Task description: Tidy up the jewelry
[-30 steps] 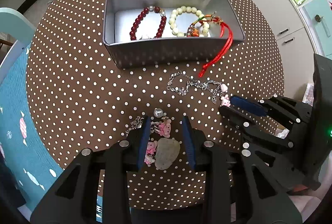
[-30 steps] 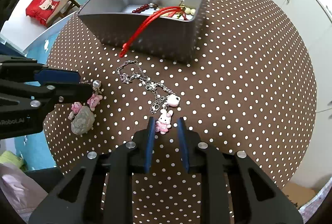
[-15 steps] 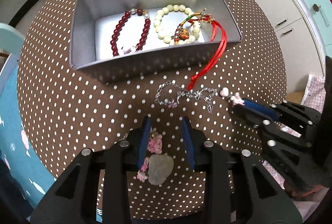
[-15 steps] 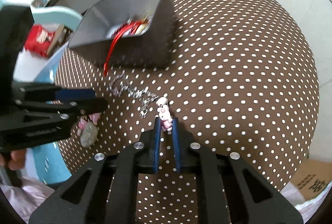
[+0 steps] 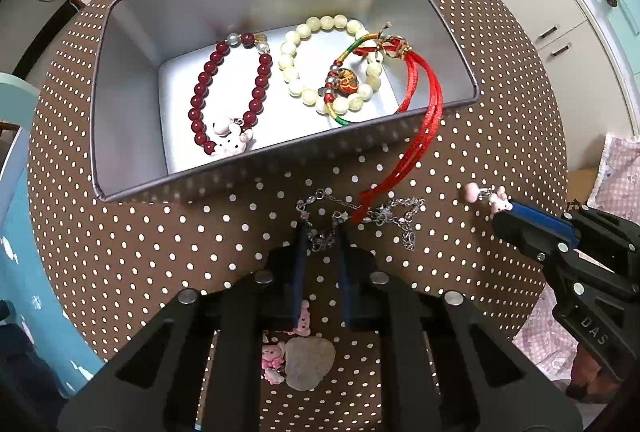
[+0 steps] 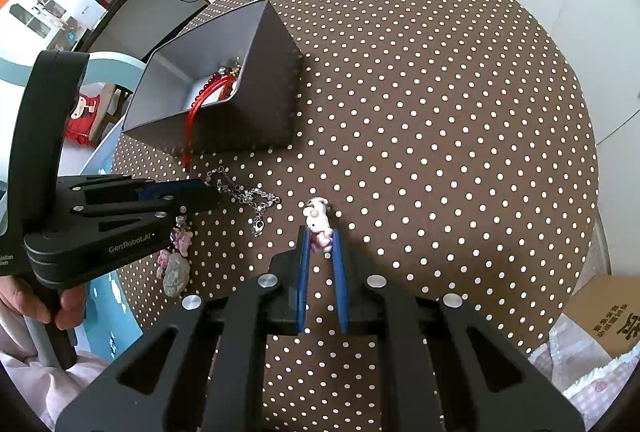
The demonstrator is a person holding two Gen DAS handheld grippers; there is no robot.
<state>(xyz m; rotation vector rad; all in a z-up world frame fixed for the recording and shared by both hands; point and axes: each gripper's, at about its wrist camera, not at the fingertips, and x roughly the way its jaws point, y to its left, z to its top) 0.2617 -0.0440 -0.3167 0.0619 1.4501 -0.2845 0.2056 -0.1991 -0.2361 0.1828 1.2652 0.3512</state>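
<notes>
Left wrist view
Left gripper [image 5: 321, 240]: bottom centre of the frame, pointing down at the polka-dot tablecloth [image 5: 120, 240]; its jaws have just been closing, now a narrow gap with the left loop of the silver chain bracelet [image 5: 360, 216] between the blue pads. Whether the pads press the chain cannot be told.
Silver chain bracelet: lies across the cloth at centre, just below the tin's near wall.
Tin box [image 5: 132, 91]: upper middle, open; inside lie a dark red bead bracelet [image 5: 228, 91], a cream bead bracelet [image 5: 328, 63] and a red cord bracelet [image 5: 420, 111] whose tails hang over the near wall onto the chain.
Right gripper [image 5: 506, 209]: right edge, tips clamped on a pink bunny charm [image 5: 500, 201].
Pink charms with pale stone [image 5: 304, 356]: bottom centre, behind the left fingers.

Right wrist view
Right gripper [image 6: 320, 240]: bottom centre, jaws nearly together, pinching the bunny charm [image 6: 318, 228] at the chain's end.
Chain [image 6: 248, 195]: left of centre, running to the left gripper [image 6: 212, 193].
Tin [image 6: 260, 111]: upper left of centre.
Hand [image 6: 36, 304]: lower left edge, gripping the left tool's handle.
</notes>
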